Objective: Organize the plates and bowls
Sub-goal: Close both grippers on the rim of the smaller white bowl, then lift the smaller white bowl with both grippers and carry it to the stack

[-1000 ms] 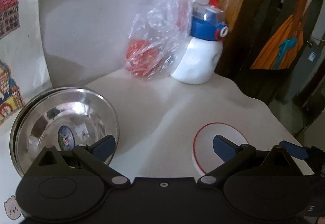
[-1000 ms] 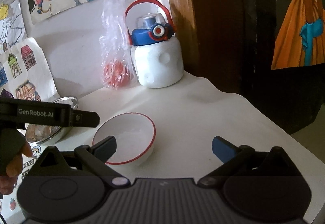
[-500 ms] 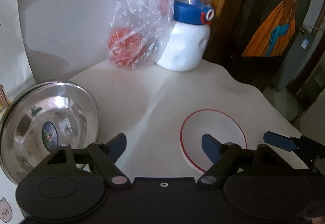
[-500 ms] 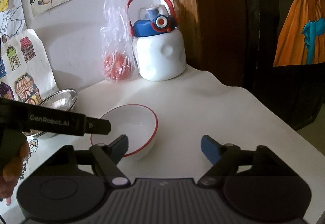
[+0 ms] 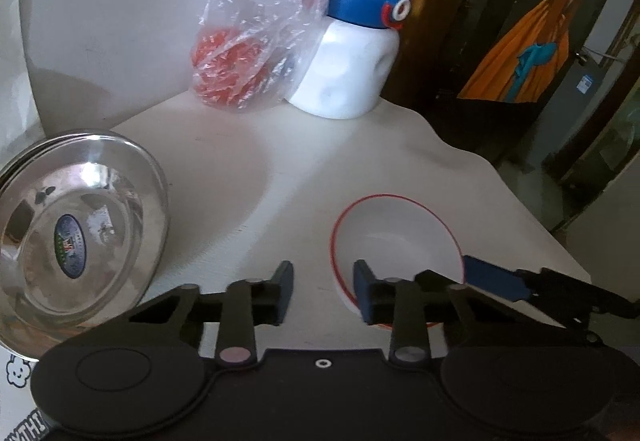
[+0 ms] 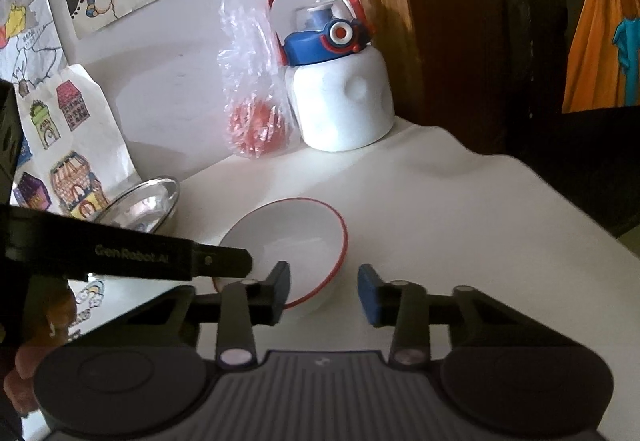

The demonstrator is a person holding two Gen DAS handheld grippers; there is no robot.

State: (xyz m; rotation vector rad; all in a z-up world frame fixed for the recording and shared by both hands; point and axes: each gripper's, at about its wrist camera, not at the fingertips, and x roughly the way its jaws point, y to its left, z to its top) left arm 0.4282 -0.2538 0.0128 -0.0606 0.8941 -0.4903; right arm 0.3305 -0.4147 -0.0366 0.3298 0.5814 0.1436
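A white bowl (image 5: 394,237) with a thin red rim sits upright on the white table (image 5: 256,177), mouth facing up, near the front edge; being round, it has no long axis to speak of. To its left, well apart, a steel plate (image 5: 76,225) leans tilted against the paper-covered wall, its shiny face turned up and toward the table's middle, a round sticker at its centre; it seems to rest on another steel rim behind it, though how many are stacked there I cannot tell.

The left gripper (image 5: 322,291) hovers at the bowl's near-left edge, its jaws closing — the bowl's rim lies between the two blue pads, the right pad inside the bowl and the left one outside over bare table; neither pad clearly presses on the rim, so the grip is not closed on it. The right gripper (image 6: 323,291) comes at the same bowl (image 6: 296,237) from the other side, its jaws also closing; the left pad overlaps the near rim and the right pad stands over bare table, with nothing pinched between them. In the right wrist view the left gripper's finger crosses in front of the bowl's left rim.

At the back stand a white bottle (image 5: 346,73) with a blue cap and red handle — upright — and, touching it, a clear plastic bag (image 5: 256,37) holding something red.
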